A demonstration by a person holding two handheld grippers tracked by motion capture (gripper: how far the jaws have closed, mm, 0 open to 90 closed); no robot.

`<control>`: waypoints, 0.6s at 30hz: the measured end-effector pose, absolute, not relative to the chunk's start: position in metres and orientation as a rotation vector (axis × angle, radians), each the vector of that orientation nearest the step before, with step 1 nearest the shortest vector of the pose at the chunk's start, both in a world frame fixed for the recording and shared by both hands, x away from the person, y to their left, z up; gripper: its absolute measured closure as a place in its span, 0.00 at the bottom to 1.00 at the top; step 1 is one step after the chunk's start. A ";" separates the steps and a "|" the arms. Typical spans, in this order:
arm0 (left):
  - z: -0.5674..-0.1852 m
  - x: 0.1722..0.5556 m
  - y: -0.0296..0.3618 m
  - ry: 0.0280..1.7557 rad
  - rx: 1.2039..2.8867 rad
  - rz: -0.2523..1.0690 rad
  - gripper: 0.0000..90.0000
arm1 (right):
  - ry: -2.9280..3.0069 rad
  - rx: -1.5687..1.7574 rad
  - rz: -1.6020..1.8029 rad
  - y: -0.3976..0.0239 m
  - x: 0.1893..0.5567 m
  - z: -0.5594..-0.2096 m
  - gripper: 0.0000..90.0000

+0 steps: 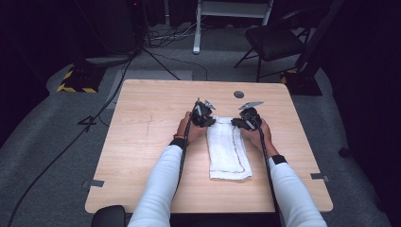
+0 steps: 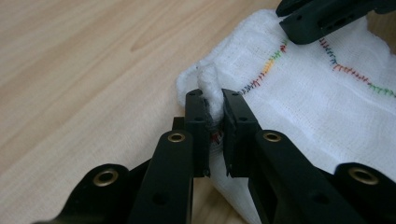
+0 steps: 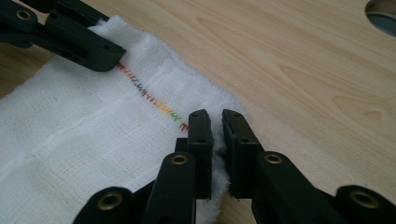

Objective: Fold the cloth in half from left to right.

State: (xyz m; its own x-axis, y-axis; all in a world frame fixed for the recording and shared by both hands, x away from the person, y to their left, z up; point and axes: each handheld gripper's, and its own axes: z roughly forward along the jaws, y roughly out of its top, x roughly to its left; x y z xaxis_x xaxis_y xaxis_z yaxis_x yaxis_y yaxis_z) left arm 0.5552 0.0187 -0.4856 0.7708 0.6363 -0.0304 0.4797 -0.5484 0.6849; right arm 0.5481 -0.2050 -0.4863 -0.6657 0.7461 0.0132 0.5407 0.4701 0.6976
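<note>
A white folded cloth [image 1: 229, 151] with multicoloured stitching lies lengthwise in the middle of the wooden table [image 1: 142, 142]. My left gripper [image 1: 210, 120] sits at the cloth's far left corner. In the left gripper view its jaws [image 2: 213, 95] are shut on a pinched-up fold of the cloth [image 2: 303, 98]. My right gripper [image 1: 238, 123] is at the far right corner. Its jaws [image 3: 214, 116] are shut on the cloth's [image 3: 79, 130] edge. Each gripper view also shows the other gripper's black jaw resting on the cloth's far end.
A round cable hole [image 1: 239, 94] sits in the table just beyond the grippers, also seen as the hole [image 3: 383, 14] at the top right. A black chair [image 1: 274, 40] and cables [image 1: 108, 99] are on the grey floor beyond the table.
</note>
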 end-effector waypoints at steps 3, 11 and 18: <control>-0.478 0.558 0.014 0.818 2.241 0.330 0.92 | 2.391 1.098 1.009 -0.209 0.550 -0.480 0.92; -0.451 0.562 0.012 0.779 2.208 0.399 0.92 | 2.317 1.048 1.023 -0.213 0.554 -0.453 0.92; -0.442 0.562 0.016 0.764 2.202 0.435 0.92 | 2.283 0.992 1.030 -0.209 0.552 -0.442 0.93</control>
